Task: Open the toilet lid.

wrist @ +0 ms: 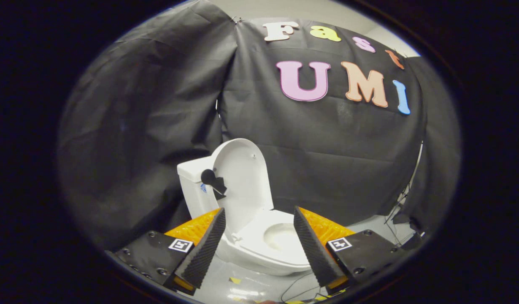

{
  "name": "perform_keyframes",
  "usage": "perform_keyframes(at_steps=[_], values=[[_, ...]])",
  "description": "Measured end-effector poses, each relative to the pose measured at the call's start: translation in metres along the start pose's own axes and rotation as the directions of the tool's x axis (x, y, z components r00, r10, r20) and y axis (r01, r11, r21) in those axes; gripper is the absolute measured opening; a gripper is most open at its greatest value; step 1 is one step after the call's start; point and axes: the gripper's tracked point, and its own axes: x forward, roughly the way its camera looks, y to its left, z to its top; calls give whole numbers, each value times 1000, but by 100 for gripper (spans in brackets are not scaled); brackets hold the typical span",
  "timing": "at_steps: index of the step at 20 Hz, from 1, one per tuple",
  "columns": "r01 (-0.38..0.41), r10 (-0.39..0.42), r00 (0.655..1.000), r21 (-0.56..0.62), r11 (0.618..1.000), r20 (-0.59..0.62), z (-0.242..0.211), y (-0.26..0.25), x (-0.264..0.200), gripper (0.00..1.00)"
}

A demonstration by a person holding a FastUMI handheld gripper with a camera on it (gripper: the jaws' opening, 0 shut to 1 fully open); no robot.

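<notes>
A white toilet stands on the pale floor against the black cloth wall. Its lid (244, 179) is raised upright and leans back against the tank (195, 185). The seat (268, 238) lies down around the open bowl (282, 237). A small black handle piece (213, 180) sticks out at the lid's edge beside the tank. My gripper (259, 215) is open, its fingers spread wide on either side of the seat and bowl, touching nothing. The toilet sits just ahead of and between the fingertips.
Black cloth walls close in behind and on both sides of the toilet. Thin cables (401, 202) hang down the wall and trail over the floor beyond the finger opposite the tank. Yellow-and-black tape marks (235, 280) lie on the floor below the bowl.
</notes>
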Motion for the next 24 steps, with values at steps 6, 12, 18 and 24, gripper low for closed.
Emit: perform_keyframes(at_steps=[6, 12, 18, 24], values=[[91, -91, 996, 58, 994, -10, -12, -57, -25, 100], [74, -75, 997, 49, 996, 21, 6, -85, -35, 100], [26, -36, 987, 69, 997, 159, 27, -88, -53, 100], [48, -58, 991, 87, 995, 120, 20, -85, -59, 99]])
